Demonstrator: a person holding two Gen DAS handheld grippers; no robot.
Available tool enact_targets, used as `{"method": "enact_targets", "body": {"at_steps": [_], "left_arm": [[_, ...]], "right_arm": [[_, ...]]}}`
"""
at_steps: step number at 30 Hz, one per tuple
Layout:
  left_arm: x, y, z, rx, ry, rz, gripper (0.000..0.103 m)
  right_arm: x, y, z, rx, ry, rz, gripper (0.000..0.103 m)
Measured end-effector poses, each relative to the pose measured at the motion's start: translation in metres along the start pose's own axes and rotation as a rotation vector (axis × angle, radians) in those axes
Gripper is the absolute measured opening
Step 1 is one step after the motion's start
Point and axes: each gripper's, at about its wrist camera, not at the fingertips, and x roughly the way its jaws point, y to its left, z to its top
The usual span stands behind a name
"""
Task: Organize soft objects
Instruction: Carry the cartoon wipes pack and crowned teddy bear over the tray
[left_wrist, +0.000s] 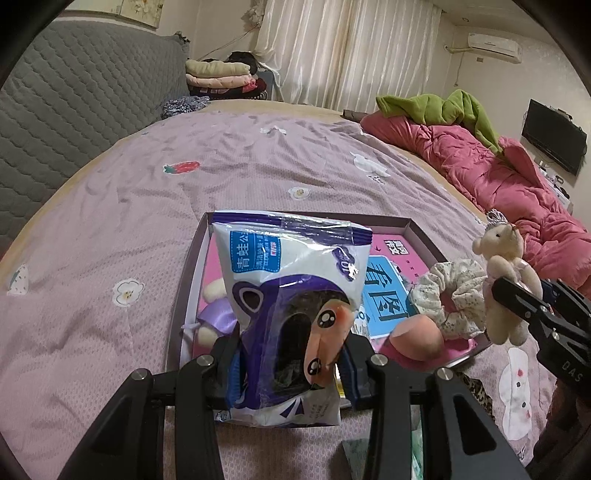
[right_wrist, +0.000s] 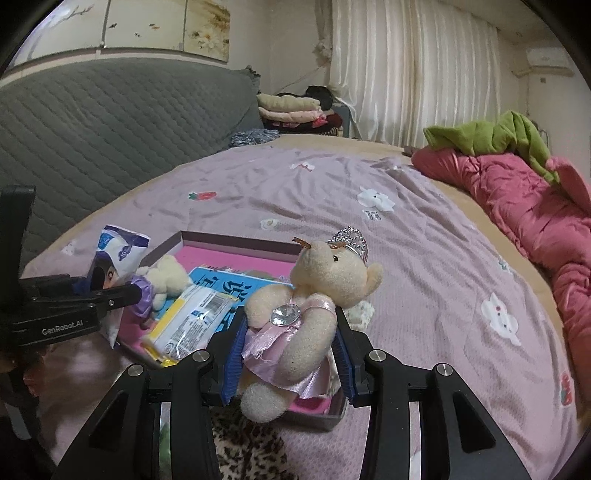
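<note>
Left wrist | left tongs clamp crinkly plastic packet | right tongs clamp fuzzy bear

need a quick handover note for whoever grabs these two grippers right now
Left gripper: shut on the snack bag, held over the near edge of the box.
Right gripper: shut on the crowned bear, held above the box's near right corner.
In the box: a second bear in purple, a blue book, a scrunchie, a peach sponge, a yellow packet.
Done: those five are in the box.
Left: the bag and the crowned bear are not yet set down. A leopard-print cloth lies on the bed in front of the box.
</note>
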Motion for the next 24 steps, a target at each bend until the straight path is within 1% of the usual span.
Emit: {"method": "enact_targets", "body": {"at_steps": [7,15,19,24], "left_arm": [[0.009,-0.003,0.004,0.014,0.002,-0.002,0.042],[0.018,-0.004,0.005,0.019,0.016,0.001,0.042],[0.021,-0.005,0.003,0.028,0.024,-0.003,0.042],[0.023,-0.005,0.003,0.029,0.029,-0.001,0.042]], "right_arm": [[0.012,-0.003,0.003,-0.009,0.010,-0.006,0.044],[0.016,-0.011,0.006,-0.004,0.008,-0.043,0.044],[0.024,-0.016,0.003,0.007,0.048,-0.048,0.044],[0.040,-0.016,-0.004,0.015,0.109,-0.032,0.044]]}}
